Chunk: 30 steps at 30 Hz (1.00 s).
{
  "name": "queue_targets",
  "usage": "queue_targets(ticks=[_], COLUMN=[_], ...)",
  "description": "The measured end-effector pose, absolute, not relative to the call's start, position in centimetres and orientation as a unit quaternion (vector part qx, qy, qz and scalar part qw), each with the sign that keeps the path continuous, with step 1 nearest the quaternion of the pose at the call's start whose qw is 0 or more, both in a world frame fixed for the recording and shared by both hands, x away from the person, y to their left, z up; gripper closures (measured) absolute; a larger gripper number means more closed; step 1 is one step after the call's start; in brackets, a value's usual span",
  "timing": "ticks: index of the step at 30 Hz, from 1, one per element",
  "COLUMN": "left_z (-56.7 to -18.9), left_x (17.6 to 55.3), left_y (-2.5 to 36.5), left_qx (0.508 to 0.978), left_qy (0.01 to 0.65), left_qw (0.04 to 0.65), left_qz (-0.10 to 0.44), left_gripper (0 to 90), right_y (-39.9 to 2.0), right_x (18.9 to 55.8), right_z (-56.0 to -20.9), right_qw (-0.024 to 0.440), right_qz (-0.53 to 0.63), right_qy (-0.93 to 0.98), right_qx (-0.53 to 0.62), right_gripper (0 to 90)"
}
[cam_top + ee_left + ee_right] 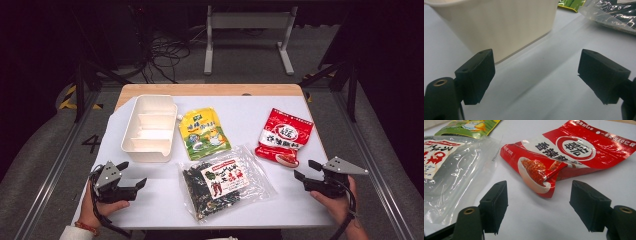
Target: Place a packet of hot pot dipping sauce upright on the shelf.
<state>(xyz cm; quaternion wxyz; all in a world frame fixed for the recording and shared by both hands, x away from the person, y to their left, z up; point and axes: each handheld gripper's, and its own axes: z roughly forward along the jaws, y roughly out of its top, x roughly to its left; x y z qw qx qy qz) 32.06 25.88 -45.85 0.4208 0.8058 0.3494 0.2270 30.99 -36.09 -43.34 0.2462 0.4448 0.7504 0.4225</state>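
Right tool [306, 171]: jaws standing wide, nothing between them, resting low over the bench [240, 120] at its near right corner, held in the person's right hand [340, 202]
Red chilli seasoning pouch [285, 136]: flat on the bench, directly ahead of the right tool and slightly toward the centre; nearest corner close to the jaw tips, apart from them; long axis running away from the person, leaning a little to the right at its far end; near lower corner curled up and creased, seen in the right gripper view [549, 173] between the lines of the two jaws
Left tool [132, 175]: jaws likewise wide, empty, near left corner of the bench, pointing toward the centre and a little away from the person
White divided tray [149, 127]: far side of the left tool, long axis running away from the person; near wall in the left gripper view [499, 27] just past the left jaw
Clear bag of dried dark greens [222, 182]: centre front, between the two tools, lying slantwise
Yellow-green spouted pouch [204, 134]: beyond the clear bag, just beside the tray
Judgement: red pouch far nearer the right tool than the left; raised corner the likeliest purchase, approach straight ahead and low
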Motion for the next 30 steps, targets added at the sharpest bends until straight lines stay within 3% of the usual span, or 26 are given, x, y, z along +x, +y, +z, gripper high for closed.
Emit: queue_targets(ticks=[3, 14, 30], left_z=[-45.8, -45.9, -46.1], left_x=[31.9, 31.4, 31.4], left_y=[25.8, 25.9, 25.2], left_qx=[0.803, 0.805, 0.815], left_qy=[0.345, 0.345, 0.334], left_qw=[0.429, 0.425, 0.417], left_qz=[0.228, 0.230, 0.224], left_gripper=[19.7, 19.6, 19.6], right_y=[-36.0, -36.0, -37.0], right_x=[31.1, 32.4, 38.1], right_z=[-43.4, -42.6, -42.8], right_qw=[0.245, 0.257, 0.228], right_qz=[0.420, 0.427, 0.413], right_qy=[0.753, 0.740, 0.710], right_qx=[0.444, 0.452, 0.523], right_gripper=[30.5, 30.8, 27.3])
